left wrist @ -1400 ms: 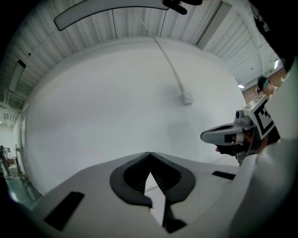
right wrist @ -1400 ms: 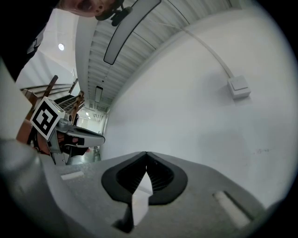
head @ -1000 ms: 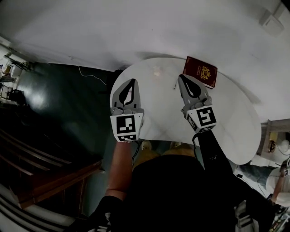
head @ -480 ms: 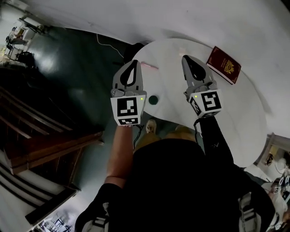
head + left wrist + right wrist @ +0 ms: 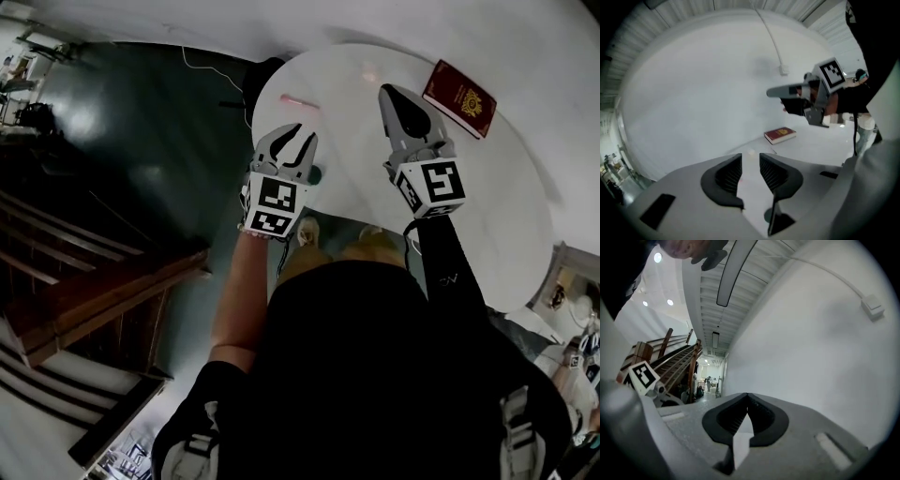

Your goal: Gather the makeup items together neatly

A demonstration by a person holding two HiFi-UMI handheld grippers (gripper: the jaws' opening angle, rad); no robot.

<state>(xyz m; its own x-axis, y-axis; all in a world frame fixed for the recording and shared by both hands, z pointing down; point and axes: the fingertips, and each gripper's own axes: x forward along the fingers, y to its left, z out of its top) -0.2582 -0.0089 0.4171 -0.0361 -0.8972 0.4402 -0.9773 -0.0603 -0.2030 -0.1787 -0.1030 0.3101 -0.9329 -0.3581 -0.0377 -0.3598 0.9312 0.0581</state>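
A thin pink stick (image 5: pixel 299 101) lies near the far left rim of the round white table (image 5: pixel 487 206). A small pale item (image 5: pixel 368 73) sits further back; in the left gripper view the pale item (image 5: pixel 751 152) shows just past the jaws. A small dark green round thing (image 5: pixel 316 174) rests at the table's near left edge, beside my left gripper (image 5: pixel 296 139) and under the jaws (image 5: pixel 768 215). My left gripper (image 5: pixel 750 168) is open; its jaws have just been opening, with nothing between them. My right gripper (image 5: pixel 387 91) hangs above the table, shut and empty (image 5: pixel 748 397).
A maroon booklet with a gold crest (image 5: pixel 458 97) lies at the table's far right, also in the left gripper view (image 5: pixel 780 135). A white wall runs behind the table. Dark floor and wooden stairs (image 5: pixel 84 281) lie to the left.
My left gripper dropped toward the table's near left edge and its jaws opened. The right gripper shifted slightly over the table and stayed shut.
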